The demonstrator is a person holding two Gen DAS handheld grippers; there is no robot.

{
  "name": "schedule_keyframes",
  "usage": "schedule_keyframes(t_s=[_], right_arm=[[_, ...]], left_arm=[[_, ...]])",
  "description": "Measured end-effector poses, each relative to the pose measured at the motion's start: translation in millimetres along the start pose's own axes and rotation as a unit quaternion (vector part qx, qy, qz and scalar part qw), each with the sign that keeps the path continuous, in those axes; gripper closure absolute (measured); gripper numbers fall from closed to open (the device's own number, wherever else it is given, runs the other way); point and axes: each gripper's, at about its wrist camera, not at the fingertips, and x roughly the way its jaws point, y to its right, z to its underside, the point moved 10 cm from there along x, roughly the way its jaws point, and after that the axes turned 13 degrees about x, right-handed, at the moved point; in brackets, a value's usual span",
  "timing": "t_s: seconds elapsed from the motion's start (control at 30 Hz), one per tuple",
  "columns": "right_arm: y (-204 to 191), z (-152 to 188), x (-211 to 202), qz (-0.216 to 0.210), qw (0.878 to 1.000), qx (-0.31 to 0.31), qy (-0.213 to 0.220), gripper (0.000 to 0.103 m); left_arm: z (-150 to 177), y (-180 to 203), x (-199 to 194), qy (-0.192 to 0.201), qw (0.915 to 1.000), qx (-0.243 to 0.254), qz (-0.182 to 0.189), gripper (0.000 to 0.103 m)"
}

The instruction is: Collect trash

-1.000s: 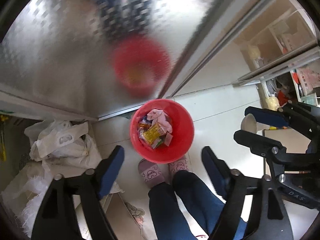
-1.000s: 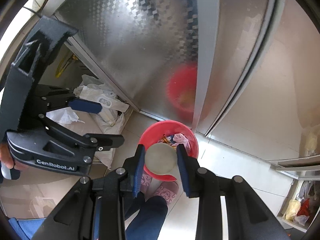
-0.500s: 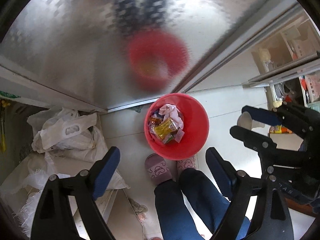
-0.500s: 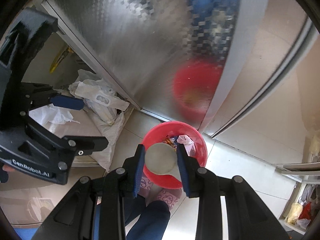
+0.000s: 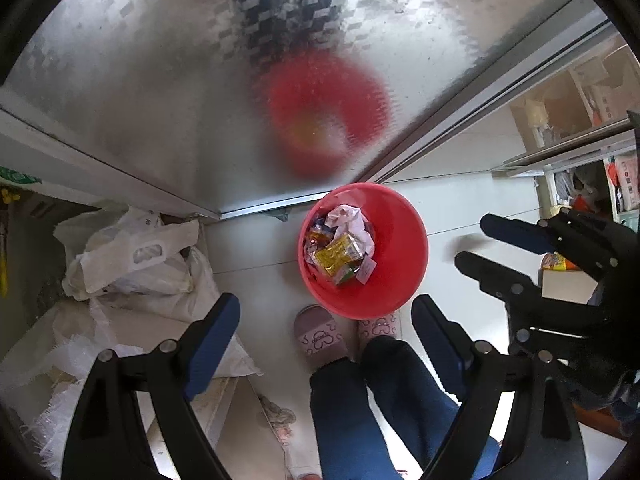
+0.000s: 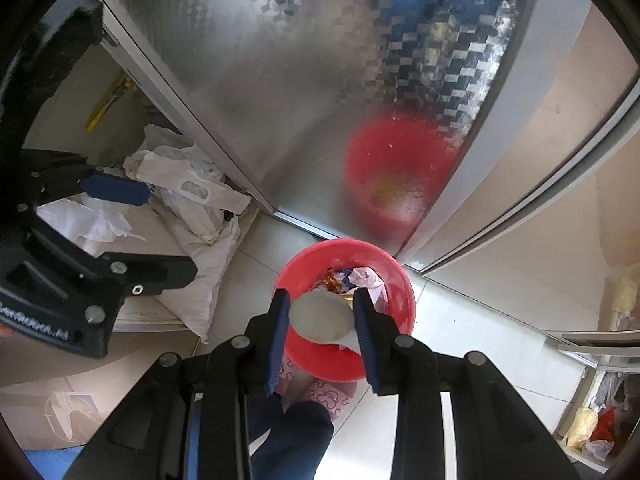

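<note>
- While the right gripper (image 6: 320, 316) pinches a white paper cup (image 6: 322, 317) between its blue pads, the red bin (image 6: 394, 280) lies straight ahead of the jaws and below them, so the cup hangs over the bin's near rim.
- Seen from the right wrist, the cup shows a round end toward the camera; its long axis seems to run roughly along the fingers, pointing down toward the bin. Which end faces the camera I cannot tell.
- My reading is that the coming move turns on this alignment: the cup is over the near edge rather than the middle, so a little more reach forward would make the drop safer.
- Left gripper (image 5: 324, 336) stands wide apart with nothing between its pads; the bin sits just ahead of its jaws, slightly toward its right finger.
- Right hand is the one placed to act, since it carries the cup; the left is nearby but empty.
- Count: one bin, one cup, two grippers, two slippers (image 5: 320, 336) just behind the bin.
- Inside the bin: a crumpled white tissue (image 5: 348, 220), a yellow wrapper (image 5: 338, 254) and several smaller wrappers too jumbled to count.
- White plastic bags (image 5: 132, 256) lie well off beyond the left gripper's left finger.
</note>
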Motion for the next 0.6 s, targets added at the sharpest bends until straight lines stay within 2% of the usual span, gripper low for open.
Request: schedule_keyframes(t_s=[0.07, 0.13, 0.2, 0.4, 0.6], right_arm=[[-1, 0, 2, 0.001, 1.000, 0.001, -0.004, 0.072], [1, 1, 2, 0.011, 1.000, 0.001, -0.002, 0.052], [-1, 1, 1, 0.010, 1.000, 0.002, 0.005, 0.039], [-1, 6, 1, 0.003, 1.000, 0.003, 0.000, 0.038], [-2, 8, -34, -0.006, 1.000, -0.002, 0.016, 0.033]], left_arm=[[0, 1, -1, 0.002, 1.0000, -0.001, 0.004, 0.017], [1, 2, -1, 0.003, 1.0000, 0.005, 0.006, 0.017], [3, 1, -1, 0.002, 1.0000, 0.000, 0.000, 0.017], [8, -1, -11, 0.010, 0.9998, -0.014, -0.008, 0.017], [16, 9, -56, 0.049, 0.9981, -0.033, -0.017, 0.017]])
